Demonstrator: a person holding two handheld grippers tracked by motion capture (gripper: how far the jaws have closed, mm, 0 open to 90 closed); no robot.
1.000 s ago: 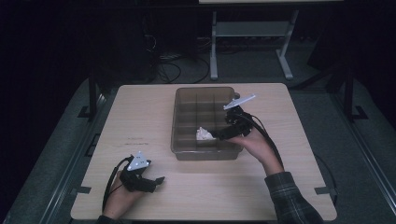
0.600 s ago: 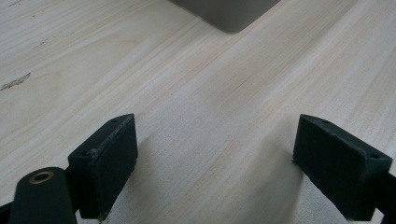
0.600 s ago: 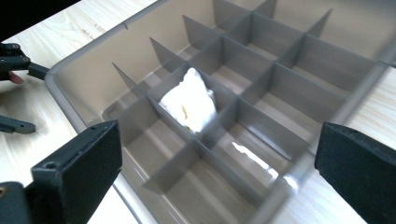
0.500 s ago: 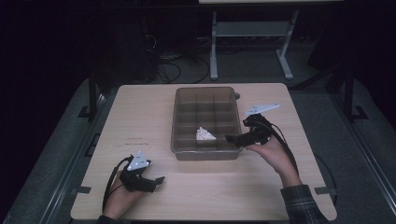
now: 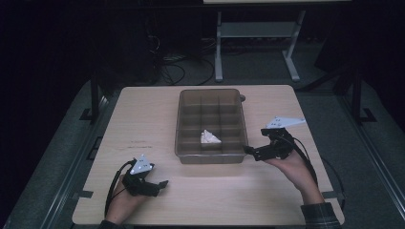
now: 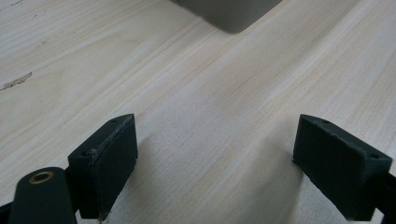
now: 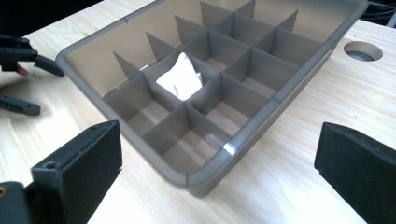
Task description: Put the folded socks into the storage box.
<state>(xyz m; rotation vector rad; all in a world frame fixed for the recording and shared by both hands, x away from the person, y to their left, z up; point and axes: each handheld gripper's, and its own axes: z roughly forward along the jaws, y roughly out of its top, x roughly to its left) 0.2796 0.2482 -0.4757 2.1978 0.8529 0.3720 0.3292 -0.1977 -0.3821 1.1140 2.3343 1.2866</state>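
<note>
You are working in a dim room: light is falling from above onto the table point(image 5: 286, 191) while the surroundings are sinking into black. A glint is showing on the tray point(image 7: 229, 148) rim. The close jaws are casting soft shadows and blurring slightly.

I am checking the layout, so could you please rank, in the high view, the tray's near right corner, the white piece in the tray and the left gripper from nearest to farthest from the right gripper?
From the right gripper:
1. Near right corner of the grey tray, just beside the gripper's tips.
2. White piece, in a middle compartment, toward the near end of the tray.
3. Left gripper, across the table near its front left edge.
</note>
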